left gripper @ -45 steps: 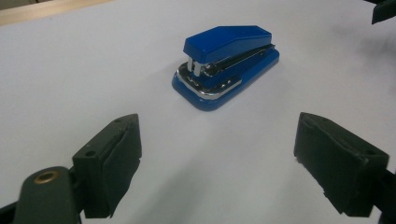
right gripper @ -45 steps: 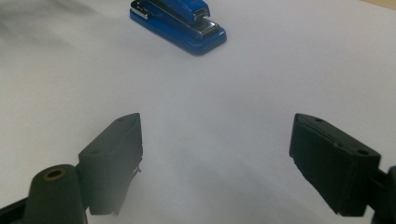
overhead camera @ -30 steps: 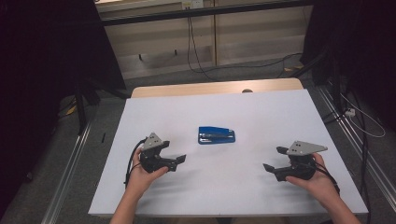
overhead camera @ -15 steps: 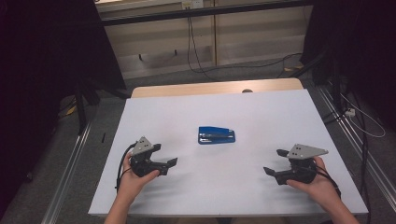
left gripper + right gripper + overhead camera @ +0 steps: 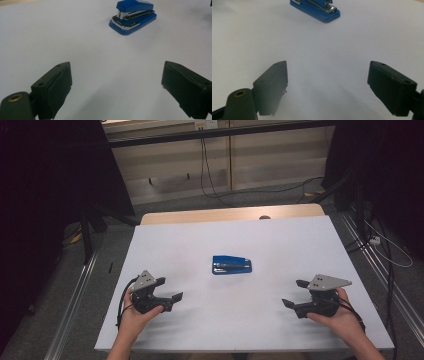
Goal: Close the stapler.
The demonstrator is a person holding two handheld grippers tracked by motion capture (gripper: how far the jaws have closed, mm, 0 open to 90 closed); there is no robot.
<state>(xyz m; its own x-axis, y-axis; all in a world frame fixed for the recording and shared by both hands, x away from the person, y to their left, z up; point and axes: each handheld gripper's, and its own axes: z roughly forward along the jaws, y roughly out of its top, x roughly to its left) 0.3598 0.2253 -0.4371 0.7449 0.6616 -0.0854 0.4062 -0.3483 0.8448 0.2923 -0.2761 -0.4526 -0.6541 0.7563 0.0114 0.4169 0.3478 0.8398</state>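
A blue stapler point(image 5: 231, 264) lies flat near the middle of the white table point(image 5: 280, 235). My left gripper point(image 5: 170, 290) rests low at the front left, held by a hand, jaws wide apart with nothing between them. In the left gripper view the stapler point(image 5: 133, 15) sits ahead and slightly right of the open left gripper point(image 5: 120, 85). My right gripper point(image 5: 296, 293) sits at the front right, open and empty, pointing toward the table's middle. In the right gripper view the stapler point(image 5: 317, 7) lies far ahead, above the right gripper point(image 5: 328, 86).
A wooden strip point(image 5: 225, 214) runs along the table's far edge. Cables point(image 5: 210, 175) trail over the floor behind, and metal rails point(image 5: 75, 295) flank the table on both sides. Dark curtains hang at left and right.
My left gripper has slid toward the left and nearer the front edge, away from the stapler. The right gripper has stayed in place. The stapler has not moved.
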